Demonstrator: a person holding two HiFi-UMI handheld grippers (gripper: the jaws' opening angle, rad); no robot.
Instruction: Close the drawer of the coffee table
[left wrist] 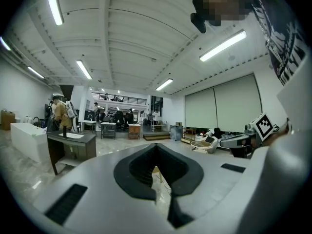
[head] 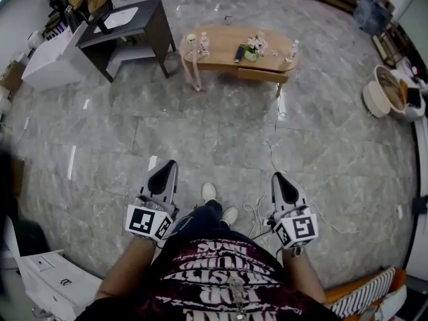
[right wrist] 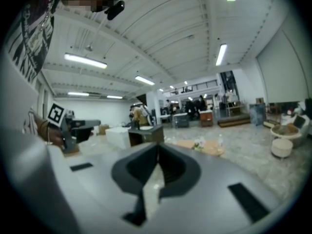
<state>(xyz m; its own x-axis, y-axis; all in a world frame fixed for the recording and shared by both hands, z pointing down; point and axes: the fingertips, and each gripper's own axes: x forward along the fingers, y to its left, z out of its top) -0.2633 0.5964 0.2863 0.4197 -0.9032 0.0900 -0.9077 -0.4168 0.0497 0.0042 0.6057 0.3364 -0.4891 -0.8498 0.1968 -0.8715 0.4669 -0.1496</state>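
The wooden coffee table (head: 221, 45) stands far ahead on the grey stone floor, well away from both grippers. Its drawer (head: 262, 75) sticks out of the near side at the right. In the right gripper view the coffee table (right wrist: 212, 149) shows small, just beyond the jaws. My left gripper (head: 168, 166) and right gripper (head: 279, 177) are held side by side in front of the person's body, pointing towards the table. Each is shut with nothing between its jaws, as the left gripper (left wrist: 156, 146) and the right gripper (right wrist: 157, 146) show in their own views.
On the table are a flower pot (head: 254, 45), bottles and a dark remote. A dark desk (head: 127, 25) and a white cabinet (head: 50, 62) stand at far left. A round basket (head: 384, 92) sits at right, a white unit (head: 57, 283) at near left. A cable (head: 267, 206) trails on the floor.
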